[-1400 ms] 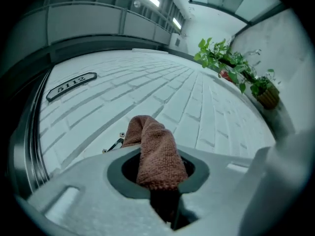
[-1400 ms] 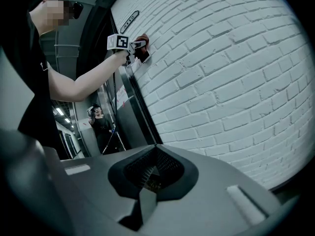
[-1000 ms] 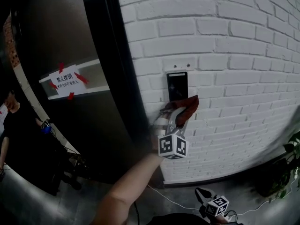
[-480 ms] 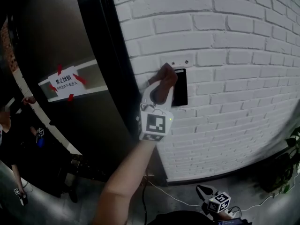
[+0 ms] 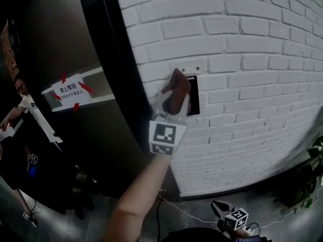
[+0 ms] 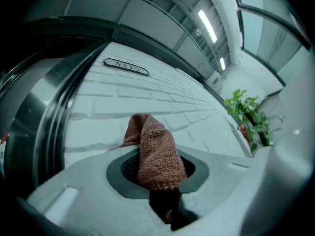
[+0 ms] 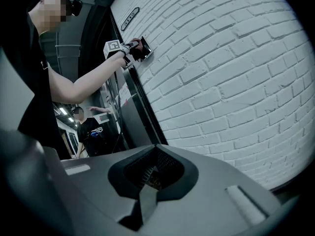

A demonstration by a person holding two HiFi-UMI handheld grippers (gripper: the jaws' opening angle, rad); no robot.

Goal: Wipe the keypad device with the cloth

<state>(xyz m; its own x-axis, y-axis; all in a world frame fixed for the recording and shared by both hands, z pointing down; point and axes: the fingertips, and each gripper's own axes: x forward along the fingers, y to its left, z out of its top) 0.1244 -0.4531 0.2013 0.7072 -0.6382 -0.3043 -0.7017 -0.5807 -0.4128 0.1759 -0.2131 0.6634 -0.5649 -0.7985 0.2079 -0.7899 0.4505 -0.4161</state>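
The black keypad device [image 5: 195,102] is mounted on the white brick wall [image 5: 252,69]. My left gripper [image 5: 174,94] is shut on a brown knitted cloth [image 5: 178,83] and presses it against the keypad's upper left part, hiding that part. In the left gripper view the cloth [image 6: 156,154] bulges up between the jaws and touches the bricks. My right gripper [image 5: 217,206] hangs low near the floor, shut and holding nothing [image 7: 146,193]. From the right gripper view the keypad [image 7: 146,50] and the left gripper [image 7: 129,47] are small and far up the wall.
A black door frame [image 5: 113,84] runs just left of the keypad, with a glass door bearing a taped paper notice [image 5: 70,89]. Cables [image 5: 189,215] lie on the floor below. A potted plant [image 5: 314,173] stands at the right. People [image 5: 22,105] stand beyond the glass.
My left gripper has carried the cloth from below the keypad up and left onto its upper left part. In the last half second it barely shifted. The right gripper has stayed low.
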